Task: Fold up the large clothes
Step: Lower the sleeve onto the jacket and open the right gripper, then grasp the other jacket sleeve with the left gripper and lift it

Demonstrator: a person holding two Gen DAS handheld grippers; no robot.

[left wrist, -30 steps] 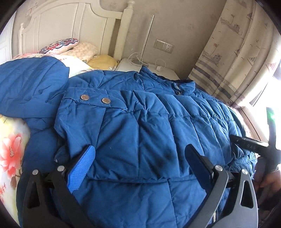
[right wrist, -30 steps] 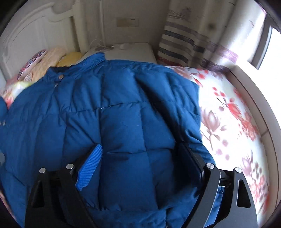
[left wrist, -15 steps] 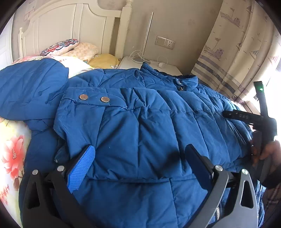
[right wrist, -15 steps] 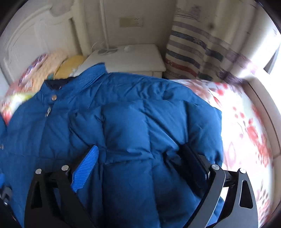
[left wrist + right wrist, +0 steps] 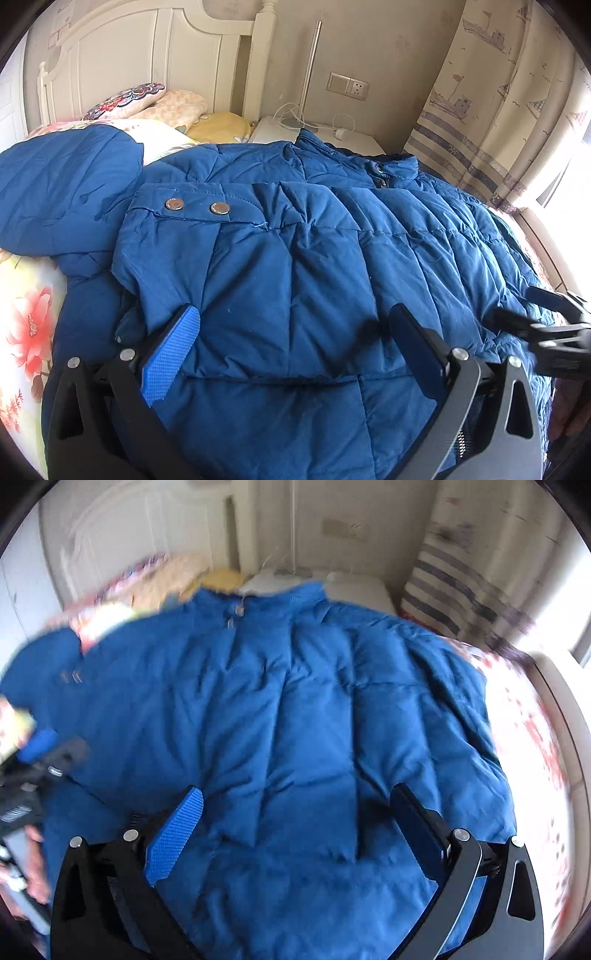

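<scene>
the blue padded jacket [image 5: 295,266] lies spread across the bed [image 5: 26,317], collar [image 5: 391,166] toward the headboard [image 5: 122,62] and nightstand [image 5: 354,138], hem toward the cameras. by the look of it, the folding is partly under way: a cuff with two metal snaps [image 5: 195,206] lies over the body near its left side, which suggests that sleeve is already turned in, and the right edge in the right wrist view looks rolled over onto the body too, though i cannot be sure. the hood [image 5: 62,192] sits off to the left on the flowered sheet, touching the jacket; whether it is attached cannot be told. what seems left is folding the length, hem up toward collar, and dealing with the hood. the left gripper [image 5: 295,343] has its jaws spread wide just above the lower body of the jacket, holding nothing; the right gripper [image 5: 295,819] is likewise wide apart over the lower right part, with no cloth between its pads. each gripper shows at the edge of the other's view, dark and smeared. the right wrist view is blurred throughout, so seams and the collar there are soft. the hem itself is cut off behind the gripper frames in both views, the jacket's underside is hidden, and the far right of the bed washes out in window light beside the curtain [image 5: 491,110].
</scene>
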